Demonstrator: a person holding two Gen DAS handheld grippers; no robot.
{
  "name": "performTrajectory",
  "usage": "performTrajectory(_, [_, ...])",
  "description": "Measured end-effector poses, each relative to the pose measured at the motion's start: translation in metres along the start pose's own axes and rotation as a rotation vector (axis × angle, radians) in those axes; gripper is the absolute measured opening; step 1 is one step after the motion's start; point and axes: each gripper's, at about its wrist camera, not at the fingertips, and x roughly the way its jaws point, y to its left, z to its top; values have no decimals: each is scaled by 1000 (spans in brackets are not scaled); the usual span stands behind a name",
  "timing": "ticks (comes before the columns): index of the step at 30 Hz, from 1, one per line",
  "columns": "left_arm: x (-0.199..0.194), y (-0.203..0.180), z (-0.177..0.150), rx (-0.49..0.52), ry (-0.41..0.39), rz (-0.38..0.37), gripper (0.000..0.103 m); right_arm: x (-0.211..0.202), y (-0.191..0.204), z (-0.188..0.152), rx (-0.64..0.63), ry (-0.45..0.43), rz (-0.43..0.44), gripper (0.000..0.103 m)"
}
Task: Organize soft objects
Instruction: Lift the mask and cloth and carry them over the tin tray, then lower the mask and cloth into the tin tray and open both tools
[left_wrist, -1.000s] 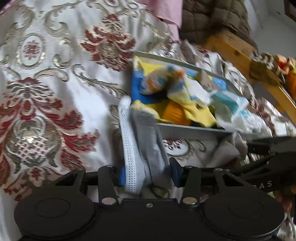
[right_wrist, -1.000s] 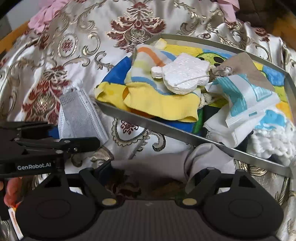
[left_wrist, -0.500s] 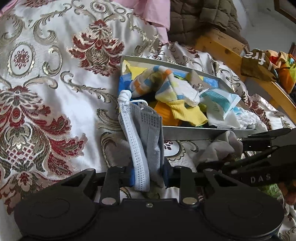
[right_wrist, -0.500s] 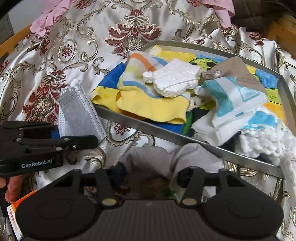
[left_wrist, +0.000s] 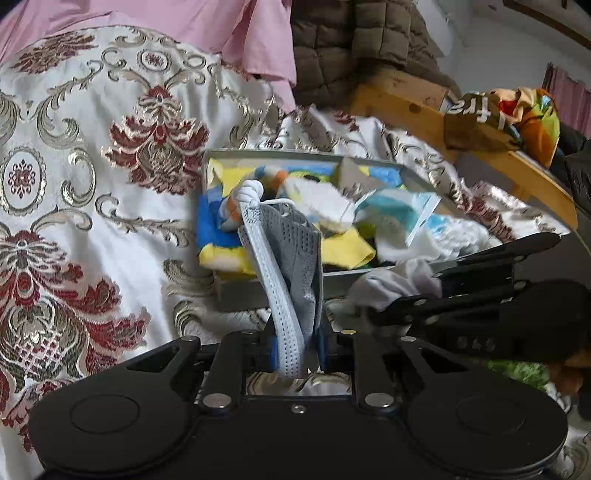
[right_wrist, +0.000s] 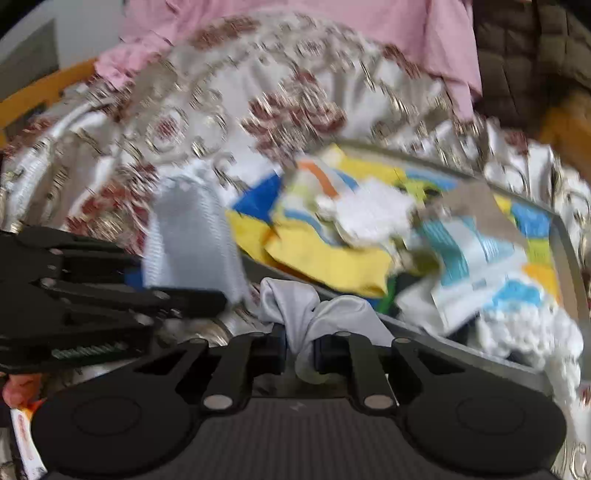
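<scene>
My left gripper (left_wrist: 297, 349) is shut on a grey face mask (left_wrist: 291, 258) and holds it upright in front of the near wall of a grey tray (left_wrist: 236, 293). The mask also shows in the right wrist view (right_wrist: 188, 236). My right gripper (right_wrist: 299, 349) is shut on a bunched pale grey cloth (right_wrist: 314, 310), just short of the tray's near rim (right_wrist: 461, 349). The cloth shows in the left wrist view (left_wrist: 391, 284) too. The tray holds a pile of soft things: yellow cloth (right_wrist: 332, 258), a white fluffy piece (right_wrist: 365, 210), a blue-and-white packet (right_wrist: 469, 251).
The tray lies on a white bedspread with red and gold ornament (left_wrist: 92, 166). A pink sheet (left_wrist: 184, 22) and a brown quilted jacket (left_wrist: 351, 48) lie behind. A wooden bed rail (left_wrist: 480, 147) runs at the right, with a colourful bag (left_wrist: 517, 114) on it.
Both grippers have closed on their items and lifted them off the bedspread. The right wrist view is now blurred by motion.
</scene>
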Motion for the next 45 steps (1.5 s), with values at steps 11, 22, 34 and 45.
performTrajectory(11, [-20,-20,18,73,-114,89,20,-30,-9,23,-94,-248,-38,15])
performTrajectory(22, [36,-47,86,172,-132,99,21,-5,-92,48,62,-288,-38,17])
performTrajectory(34, [110,-51,108,-18,-1,-40,21,11,-157,37,247,-249,-10,26])
performTrajectory(45, [115,-50,105,-101,20,-16,30,6,-163,26,310,-244,-29,48])
